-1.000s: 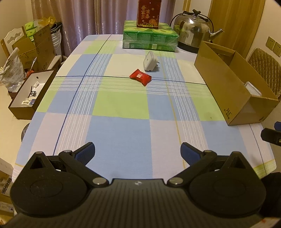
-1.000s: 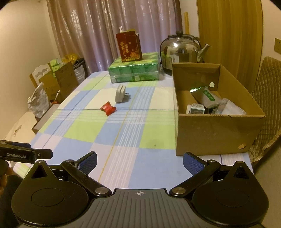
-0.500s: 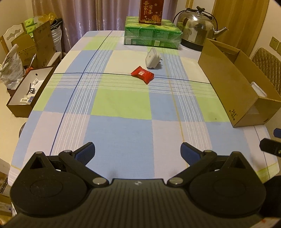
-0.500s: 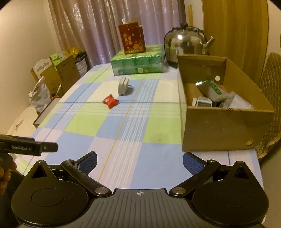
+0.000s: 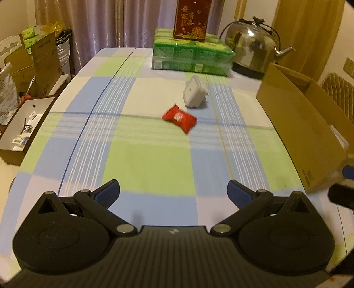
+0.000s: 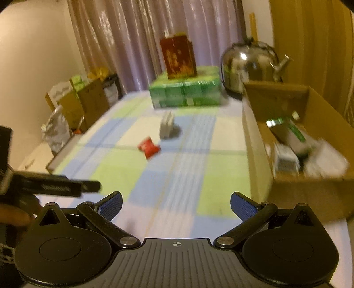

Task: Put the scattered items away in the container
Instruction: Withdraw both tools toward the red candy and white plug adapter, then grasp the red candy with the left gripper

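A red snack packet (image 5: 179, 119) (image 6: 149, 147) lies mid-table on the checked cloth, and a white plug adapter (image 5: 194, 94) (image 6: 166, 125) stands just behind it. Along the right side sits an open cardboard box (image 5: 303, 124) (image 6: 261, 141) holding several packets. My left gripper (image 5: 173, 192) is open and empty, low over the near part of the table, well short of the red packet. My right gripper (image 6: 176, 203) is also open and empty, near the box's front left corner. The other gripper's tip (image 6: 66, 187) shows at the left of the right wrist view.
A green multipack (image 5: 192, 58) with a red carton (image 5: 191, 20) on top and a steel kettle (image 5: 252, 49) stand at the far end. Left of the table are cardboard boxes (image 5: 33, 64) and an open tray of small parts (image 5: 22, 130). A padded chair (image 5: 340, 93) stands beyond the box.
Both grippers have moved forward over the table, so the packet, adapter and box look closer and larger. Neither gripper has changed its opening.
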`<state>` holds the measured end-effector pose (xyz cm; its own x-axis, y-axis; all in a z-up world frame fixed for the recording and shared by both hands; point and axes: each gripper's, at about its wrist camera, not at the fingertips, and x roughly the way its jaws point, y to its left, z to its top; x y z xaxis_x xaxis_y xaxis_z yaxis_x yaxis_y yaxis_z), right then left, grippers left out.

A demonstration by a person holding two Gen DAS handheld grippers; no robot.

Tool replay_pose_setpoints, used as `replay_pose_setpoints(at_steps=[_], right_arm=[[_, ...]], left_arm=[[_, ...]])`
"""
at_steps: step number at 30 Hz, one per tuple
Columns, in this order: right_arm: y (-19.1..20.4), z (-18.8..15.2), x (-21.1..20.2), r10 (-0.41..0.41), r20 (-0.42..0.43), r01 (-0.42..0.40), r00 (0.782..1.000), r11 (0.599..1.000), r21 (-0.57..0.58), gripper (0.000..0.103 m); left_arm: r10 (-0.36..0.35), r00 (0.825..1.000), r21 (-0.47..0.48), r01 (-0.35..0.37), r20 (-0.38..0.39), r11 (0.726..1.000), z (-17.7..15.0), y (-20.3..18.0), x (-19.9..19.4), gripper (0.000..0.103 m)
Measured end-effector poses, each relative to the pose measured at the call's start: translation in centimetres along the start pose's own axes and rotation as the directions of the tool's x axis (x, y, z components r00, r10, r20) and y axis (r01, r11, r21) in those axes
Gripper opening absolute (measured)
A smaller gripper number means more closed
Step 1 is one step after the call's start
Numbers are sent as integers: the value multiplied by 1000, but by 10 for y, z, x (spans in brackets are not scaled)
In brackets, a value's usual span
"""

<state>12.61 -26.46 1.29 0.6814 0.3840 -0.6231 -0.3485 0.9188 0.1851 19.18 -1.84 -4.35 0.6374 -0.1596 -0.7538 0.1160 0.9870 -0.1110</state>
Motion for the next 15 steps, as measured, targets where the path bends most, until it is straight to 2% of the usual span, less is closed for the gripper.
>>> replay_pose_setpoints(at_steps=[6, 9, 15], right_arm=[[0, 54, 50, 34, 25, -34, 999, 999, -12, 101], [-1, 76, 74, 32, 39, -30, 999, 998, -46, 101], [-10, 104, 124, -18, 31, 21, 999, 995, -98, 101]], left_arm=[[-32, 998, -10, 32, 56, 999, 31, 4, 55, 101], [-42, 997, 0, 43, 68, 999, 45, 0, 86, 97], [-51, 997, -15, 52, 59, 999, 63, -8, 138, 79]])
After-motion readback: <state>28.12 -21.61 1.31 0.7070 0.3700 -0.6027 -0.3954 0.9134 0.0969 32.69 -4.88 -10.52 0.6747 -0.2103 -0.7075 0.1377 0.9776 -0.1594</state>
